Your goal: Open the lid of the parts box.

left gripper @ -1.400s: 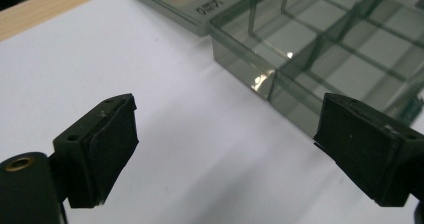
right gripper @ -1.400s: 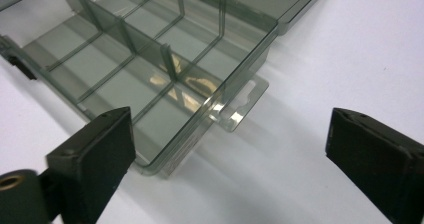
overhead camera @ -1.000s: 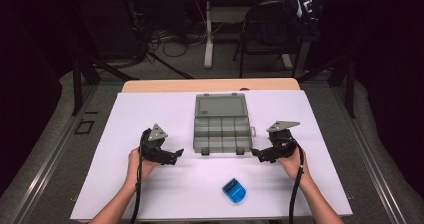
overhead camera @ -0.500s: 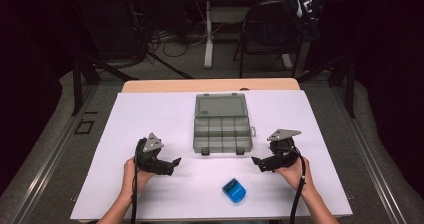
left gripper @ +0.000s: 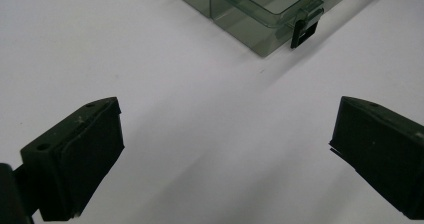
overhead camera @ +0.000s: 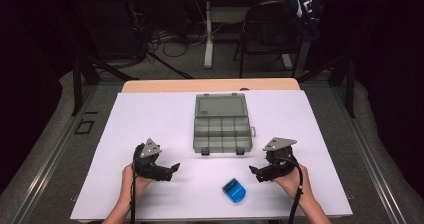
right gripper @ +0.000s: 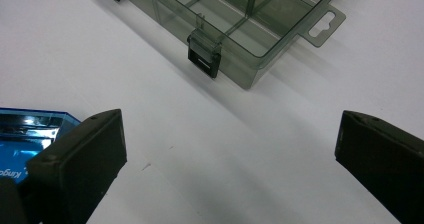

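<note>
A clear grey compartment box [overhead camera: 222,123] lies open in the middle of the white table, its lid laid back on the far side. A small blue case [overhead camera: 234,190] rests near the front edge. My left gripper [overhead camera: 171,170] is held low at the front left, open, jaws wide apart over bare table with a corner of the box [left gripper: 260,14] ahead. My right gripper [overhead camera: 256,173] is at the front right, also open; between its jaws lie bare table and the box's latch [right gripper: 203,53], with the blue case [right gripper: 25,134] behind its left jaw.
The white table sheet [overhead camera: 150,119] ends close in front of both hands. A wooden strip [overhead camera: 210,85] borders the far edge. Beyond stand a chair [overhead camera: 270,29], a desk leg and loose cables on the floor.
Both hands have drawn back toward the front edge and lowered. The left gripper has turned its jaws more to the right. Box and blue case stay where they were.
</note>
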{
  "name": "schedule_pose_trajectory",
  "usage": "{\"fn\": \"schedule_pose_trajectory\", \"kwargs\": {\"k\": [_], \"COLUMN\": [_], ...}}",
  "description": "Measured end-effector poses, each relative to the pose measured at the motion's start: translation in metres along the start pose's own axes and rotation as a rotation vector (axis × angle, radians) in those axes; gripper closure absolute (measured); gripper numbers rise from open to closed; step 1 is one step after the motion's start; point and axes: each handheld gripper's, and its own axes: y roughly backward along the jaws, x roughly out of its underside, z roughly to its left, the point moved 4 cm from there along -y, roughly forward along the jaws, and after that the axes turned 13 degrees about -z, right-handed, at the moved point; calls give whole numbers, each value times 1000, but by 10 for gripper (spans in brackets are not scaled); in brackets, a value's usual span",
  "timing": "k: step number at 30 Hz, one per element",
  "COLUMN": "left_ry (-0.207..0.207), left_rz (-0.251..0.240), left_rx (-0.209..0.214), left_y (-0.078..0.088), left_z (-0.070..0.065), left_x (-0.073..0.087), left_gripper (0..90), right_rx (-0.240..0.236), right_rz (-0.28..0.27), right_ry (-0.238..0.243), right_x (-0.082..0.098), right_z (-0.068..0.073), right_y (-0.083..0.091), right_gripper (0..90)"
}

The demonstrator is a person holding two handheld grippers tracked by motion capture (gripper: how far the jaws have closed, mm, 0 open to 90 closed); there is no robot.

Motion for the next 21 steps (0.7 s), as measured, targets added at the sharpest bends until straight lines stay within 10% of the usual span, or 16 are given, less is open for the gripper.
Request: {"fn": "schedule_pose_trajectory", "kwargs": {"k": [21], "left_ry": [-2], "left_rz": [-13], "left_rx": [2], "left_y": [1], "left_z": [2], "left_x": [0], "left_gripper": [0], "right_rx": [6], "right_rz": [15], "right_ry": [3], "right_x": [1], "right_z": [-2], "right_y": [-3], "right_gripper": [0]}}
